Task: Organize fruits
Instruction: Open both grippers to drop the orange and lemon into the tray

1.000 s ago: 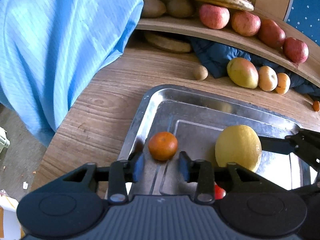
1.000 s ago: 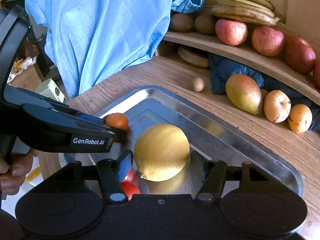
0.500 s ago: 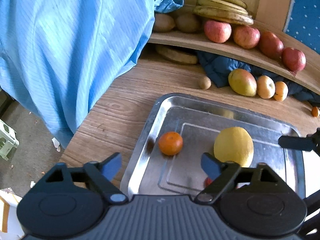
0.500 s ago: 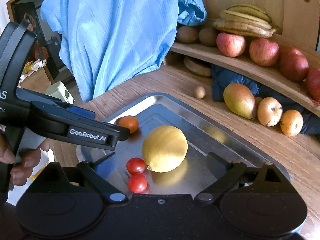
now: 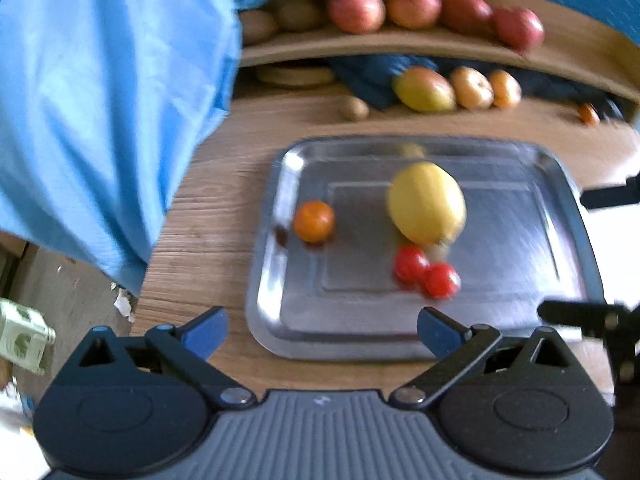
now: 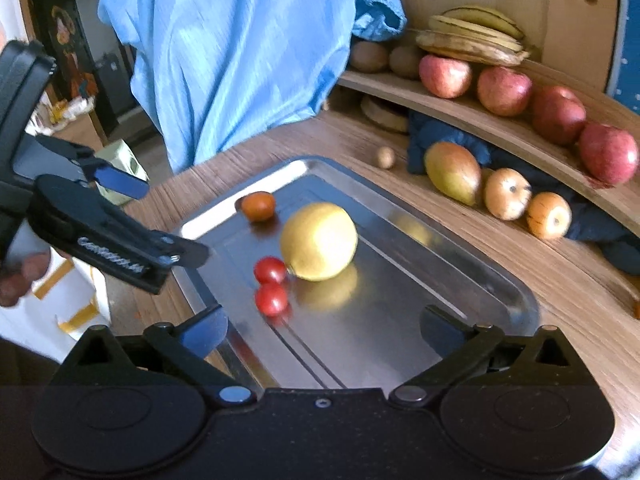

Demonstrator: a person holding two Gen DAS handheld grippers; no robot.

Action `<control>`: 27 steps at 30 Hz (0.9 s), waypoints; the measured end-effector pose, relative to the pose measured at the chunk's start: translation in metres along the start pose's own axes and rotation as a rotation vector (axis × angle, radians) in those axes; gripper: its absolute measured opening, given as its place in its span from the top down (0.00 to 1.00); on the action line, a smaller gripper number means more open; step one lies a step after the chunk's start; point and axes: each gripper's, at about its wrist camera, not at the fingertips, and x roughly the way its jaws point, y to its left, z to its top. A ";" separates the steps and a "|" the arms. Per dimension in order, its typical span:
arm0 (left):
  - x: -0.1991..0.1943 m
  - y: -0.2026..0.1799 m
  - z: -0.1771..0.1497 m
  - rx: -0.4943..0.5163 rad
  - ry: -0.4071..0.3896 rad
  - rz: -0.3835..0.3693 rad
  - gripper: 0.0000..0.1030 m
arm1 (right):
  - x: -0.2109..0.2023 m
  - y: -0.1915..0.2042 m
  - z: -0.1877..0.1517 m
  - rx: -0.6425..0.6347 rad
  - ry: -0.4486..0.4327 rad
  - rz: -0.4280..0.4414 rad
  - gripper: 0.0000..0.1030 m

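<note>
A steel tray [image 5: 560, 264] [image 6: 472, 280] lies on the wooden table. On it are a small orange [image 5: 314, 221] [image 6: 259, 206], a big yellow fruit [image 5: 426, 202] [image 6: 318, 241] and two red tomatoes [image 5: 424, 274] [image 6: 271, 284]. My left gripper [image 5: 320, 330] is open and empty, held back over the tray's near edge. My right gripper [image 6: 322, 330] is open and empty above the tray's near side. The left gripper also shows in the right wrist view [image 6: 132, 216].
A curved wooden shelf [image 6: 500, 128] holds apples [image 6: 504, 90], bananas [image 6: 472, 40] and kiwis. Below it lie a mango [image 6: 452, 172], two round fruits [image 6: 528, 202] and a dark blue cloth. A light blue cloth [image 6: 240, 48] hangs at the left. A small nut [image 6: 385, 157] lies on the table.
Both grippers opened wide and pulled back up and away from the tray. The orange and the yellow fruit stay on the tray; the two tomatoes came into view.
</note>
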 end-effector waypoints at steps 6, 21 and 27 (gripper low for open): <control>0.001 -0.017 0.002 0.100 0.043 -0.026 0.01 | -0.015 -0.011 -0.014 0.035 0.084 -0.056 0.01; 0.007 -0.031 0.028 0.227 0.038 -0.051 0.01 | -0.025 -0.040 -0.033 0.181 0.101 -0.189 0.01; 0.009 -0.027 0.039 0.233 0.036 -0.054 0.01 | -0.019 -0.045 -0.027 0.223 0.089 -0.223 0.01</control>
